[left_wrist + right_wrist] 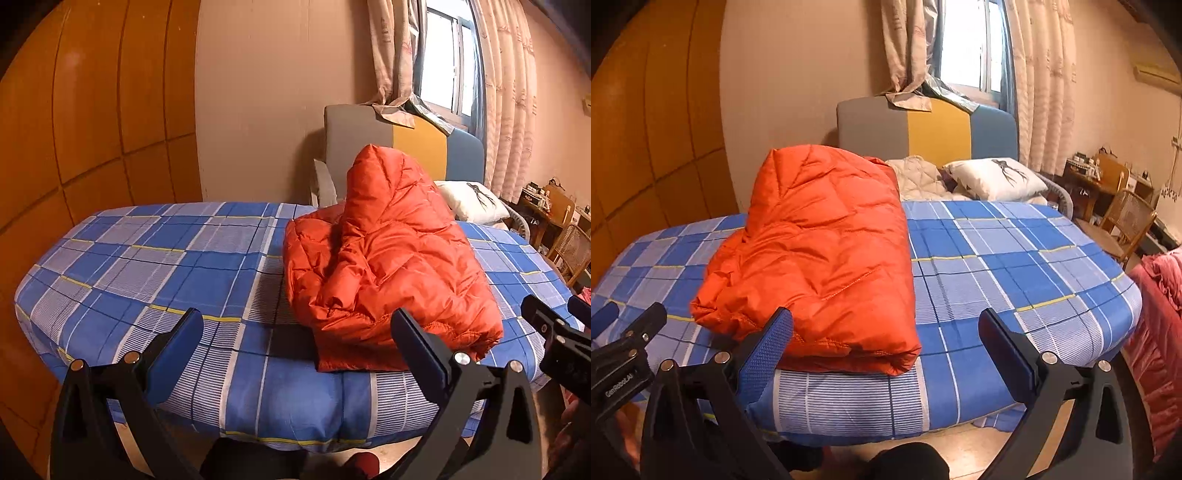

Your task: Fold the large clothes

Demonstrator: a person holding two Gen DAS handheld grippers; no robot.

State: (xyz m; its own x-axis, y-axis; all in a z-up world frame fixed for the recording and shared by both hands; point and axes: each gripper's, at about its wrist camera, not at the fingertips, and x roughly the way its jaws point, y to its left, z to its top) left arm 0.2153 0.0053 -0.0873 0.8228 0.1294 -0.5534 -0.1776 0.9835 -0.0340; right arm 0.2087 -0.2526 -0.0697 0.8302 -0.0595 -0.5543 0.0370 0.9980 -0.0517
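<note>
An orange quilted puffer jacket (391, 266) lies folded into a thick bundle on the blue plaid bed (155, 266), its hood end propped up toward the headboard. It also shows in the right wrist view (820, 258), lying on the bed (1015, 266). My left gripper (301, 332) is open and empty, held at the foot of the bed just short of the jacket's near hem. My right gripper (886, 332) is open and empty, beside the jacket's near right corner. The right gripper's body shows at the left wrist view's right edge (554, 339).
A grey, yellow and blue headboard (402, 144) stands at the far end with a white pillow (993, 177) and a beige quilt (919, 177). Wooden wardrobe panels (92, 110) run along the left. A wicker chair (1123, 221), cluttered desk and pink bedding (1156, 325) stand right.
</note>
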